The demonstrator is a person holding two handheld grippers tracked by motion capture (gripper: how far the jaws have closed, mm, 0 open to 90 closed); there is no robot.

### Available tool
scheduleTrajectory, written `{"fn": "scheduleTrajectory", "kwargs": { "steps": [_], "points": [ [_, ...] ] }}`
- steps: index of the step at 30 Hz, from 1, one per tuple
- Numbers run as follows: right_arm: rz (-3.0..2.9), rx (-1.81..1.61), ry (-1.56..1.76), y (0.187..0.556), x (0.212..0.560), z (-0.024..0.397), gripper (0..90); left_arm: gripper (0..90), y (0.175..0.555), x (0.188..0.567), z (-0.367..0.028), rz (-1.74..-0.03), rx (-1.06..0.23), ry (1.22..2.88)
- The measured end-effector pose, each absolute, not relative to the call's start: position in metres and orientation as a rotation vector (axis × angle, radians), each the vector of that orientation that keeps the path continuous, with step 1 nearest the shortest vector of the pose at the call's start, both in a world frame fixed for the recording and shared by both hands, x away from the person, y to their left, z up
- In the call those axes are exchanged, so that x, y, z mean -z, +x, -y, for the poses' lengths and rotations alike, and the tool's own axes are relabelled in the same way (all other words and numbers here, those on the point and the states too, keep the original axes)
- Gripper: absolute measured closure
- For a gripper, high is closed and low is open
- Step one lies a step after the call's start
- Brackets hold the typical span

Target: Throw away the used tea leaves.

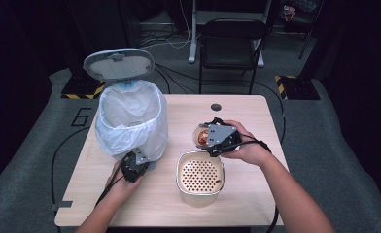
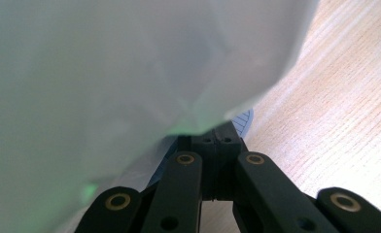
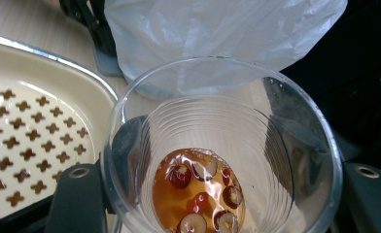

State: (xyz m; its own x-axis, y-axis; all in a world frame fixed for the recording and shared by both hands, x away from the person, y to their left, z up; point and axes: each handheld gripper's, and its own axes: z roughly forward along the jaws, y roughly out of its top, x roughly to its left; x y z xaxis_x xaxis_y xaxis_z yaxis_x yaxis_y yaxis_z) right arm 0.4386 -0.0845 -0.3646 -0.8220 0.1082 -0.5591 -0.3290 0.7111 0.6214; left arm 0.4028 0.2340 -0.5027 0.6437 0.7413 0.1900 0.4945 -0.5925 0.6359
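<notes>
The clear cup [image 3: 222, 160], with amber liquid and red fruit pieces at its bottom, sits clamped in the right gripper [image 1: 216, 138], at one o'clock from the perforated strainer tub [image 1: 199, 177] on the counter [image 1: 256, 204]. The left gripper [image 1: 134, 166], jaws closed together, rests against the bagged bin [image 1: 130, 119] at the tub's ten o'clock.

clear ribbed cup [image 3: 222, 145] of amber liquid, red slices; cream strainer tray [image 1: 199, 175] with cross-shaped holes; white bin bag [image 1: 130, 119].

The shut left tool [image 2: 216, 141] presses against the white bin bag [image 2: 120, 73].
</notes>
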Motion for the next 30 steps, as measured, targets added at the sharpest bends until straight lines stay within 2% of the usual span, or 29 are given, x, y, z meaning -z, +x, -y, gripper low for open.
{"fn": "scheduleTrajectory", "kwargs": {
  "steps": [10, 30],
  "points": [
    [-2.3, -0.888, -0.279, 0.428, 0.366, 0.081, 34.0, 90.0, 0.403, 0.503, -0.234, -0.96, -0.603, 2.323],
    [-1.932, -0.585, -0.485, 0.378, 0.382, 0.075, 34.0, 90.0, 0.402, 0.503, -0.233, -0.961, -0.616, 2.319]
  ]
}}
